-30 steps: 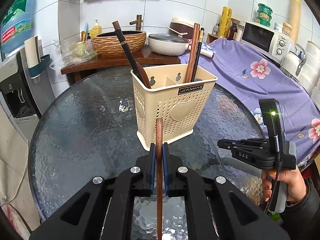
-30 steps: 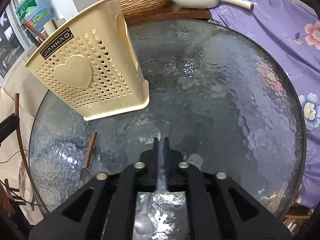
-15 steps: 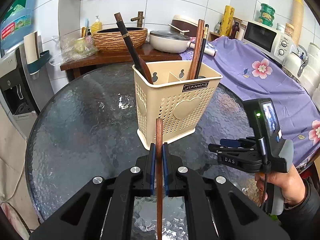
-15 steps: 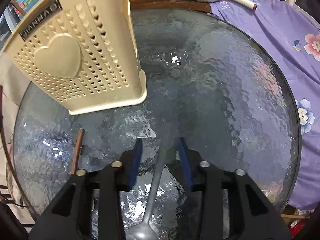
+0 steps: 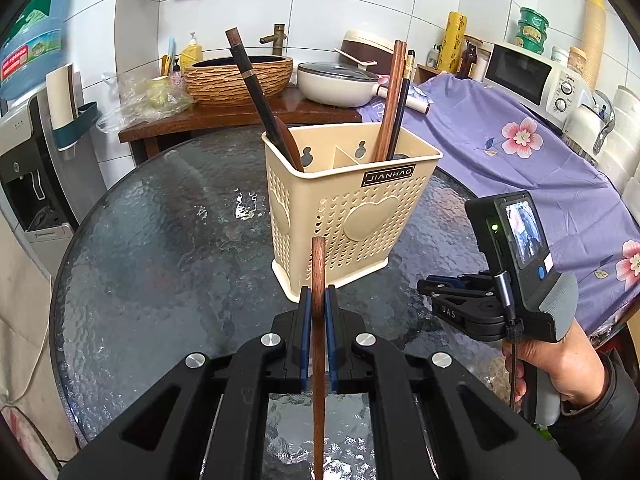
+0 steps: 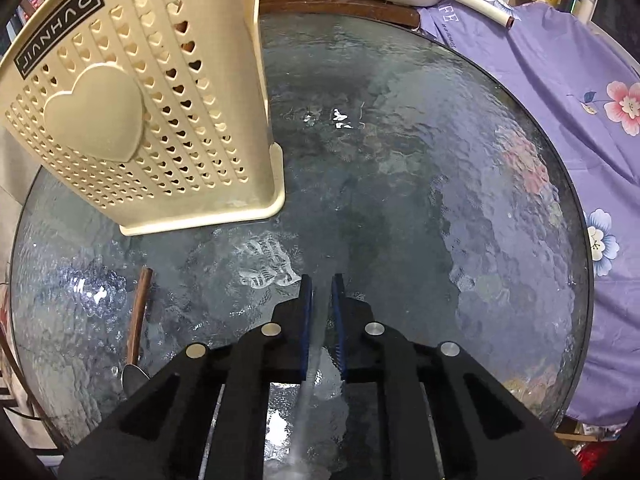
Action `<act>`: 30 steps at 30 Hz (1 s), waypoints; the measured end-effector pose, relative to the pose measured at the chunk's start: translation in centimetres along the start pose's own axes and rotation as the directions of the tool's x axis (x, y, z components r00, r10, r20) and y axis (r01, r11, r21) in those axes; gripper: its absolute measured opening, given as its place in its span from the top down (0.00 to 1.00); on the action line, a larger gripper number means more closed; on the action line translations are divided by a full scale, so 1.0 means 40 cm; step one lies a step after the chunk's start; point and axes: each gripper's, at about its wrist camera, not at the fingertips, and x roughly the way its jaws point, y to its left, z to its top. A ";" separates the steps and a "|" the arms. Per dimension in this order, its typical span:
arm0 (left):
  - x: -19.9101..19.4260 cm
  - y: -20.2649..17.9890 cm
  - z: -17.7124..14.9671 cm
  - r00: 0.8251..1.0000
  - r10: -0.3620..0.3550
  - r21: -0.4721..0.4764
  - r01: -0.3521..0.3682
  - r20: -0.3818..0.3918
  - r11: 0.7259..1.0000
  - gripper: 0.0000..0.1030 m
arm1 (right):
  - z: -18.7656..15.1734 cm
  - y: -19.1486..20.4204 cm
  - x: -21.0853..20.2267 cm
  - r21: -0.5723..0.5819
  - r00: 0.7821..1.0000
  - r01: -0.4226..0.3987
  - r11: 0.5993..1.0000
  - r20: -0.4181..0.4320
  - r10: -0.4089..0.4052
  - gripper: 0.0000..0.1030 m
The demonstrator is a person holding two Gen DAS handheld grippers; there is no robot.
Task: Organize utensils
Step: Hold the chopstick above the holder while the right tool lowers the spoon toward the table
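A cream perforated utensil holder [image 5: 348,216] stands on the round glass table [image 5: 160,240], with dark and wooden utensils upright in it. My left gripper [image 5: 317,300] is shut on a wooden utensil handle [image 5: 318,264] that points at the holder's base. In the left wrist view my right gripper [image 5: 424,284] hovers low at the right, in a person's hand [image 5: 560,364]. In the right wrist view its [image 6: 320,284] jaws are closing on the thin handle of a metal spoon [image 6: 308,392], right of the holder [image 6: 140,112]. The spoon's bowl is hidden below.
A wood-handled spoon [image 6: 138,312] shows at the left of the right wrist view, near the table edge. Behind the table [image 6: 440,200] a wooden counter [image 5: 224,116] bears a woven basin [image 5: 240,80] and a white pan [image 5: 340,84]. Purple flowered cloth [image 5: 520,160] lies to the right.
My right gripper's jaws opened wide around the metal spoon's handle, then narrowed onto it. It also tipped further down and drew closer to the holder. The left gripper has kept still.
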 end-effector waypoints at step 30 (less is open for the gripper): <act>-0.072 0.016 -0.006 0.997 -0.020 -0.017 0.021 0.076 1.000 0.94 | -0.149 -0.016 -0.361 -0.103 0.847 -0.256 0.961 0.454 0.275 0.99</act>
